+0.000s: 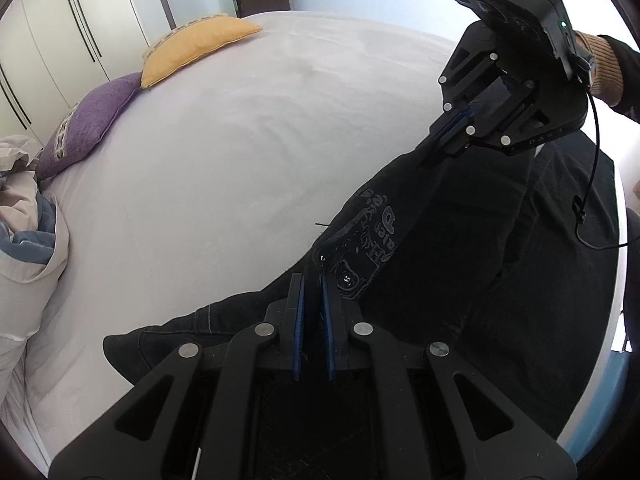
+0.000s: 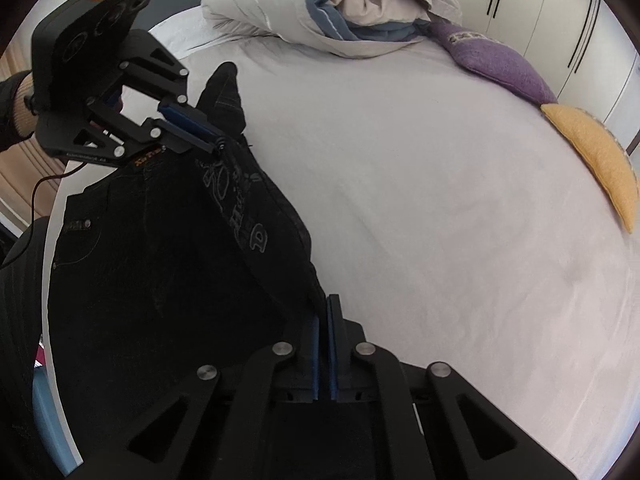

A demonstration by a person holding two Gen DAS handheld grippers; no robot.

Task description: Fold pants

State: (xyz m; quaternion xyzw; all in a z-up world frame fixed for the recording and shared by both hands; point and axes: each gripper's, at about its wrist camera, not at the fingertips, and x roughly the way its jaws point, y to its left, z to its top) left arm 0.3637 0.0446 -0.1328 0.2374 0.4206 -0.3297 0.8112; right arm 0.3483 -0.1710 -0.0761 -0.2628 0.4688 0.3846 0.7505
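Left wrist view: left gripper (image 1: 313,284), jaws narrowly parted, clamps the black pants (image 1: 460,240) at the printed edge; right gripper (image 1: 434,148) pinches the same edge farther along. Right wrist view: right gripper (image 2: 325,304) is clenched on the pants (image 2: 160,248), which lie on the bed (image 2: 440,200).

Black pants (image 1: 440,248) are seen spread on the white bed (image 1: 240,152), pinched at one edge by the left hand-held gripper (image 1: 313,284) and farther along by the right hand-held gripper (image 1: 430,148), with yellow pillow (image 1: 196,48) and purple pillow (image 1: 88,120) beyond.
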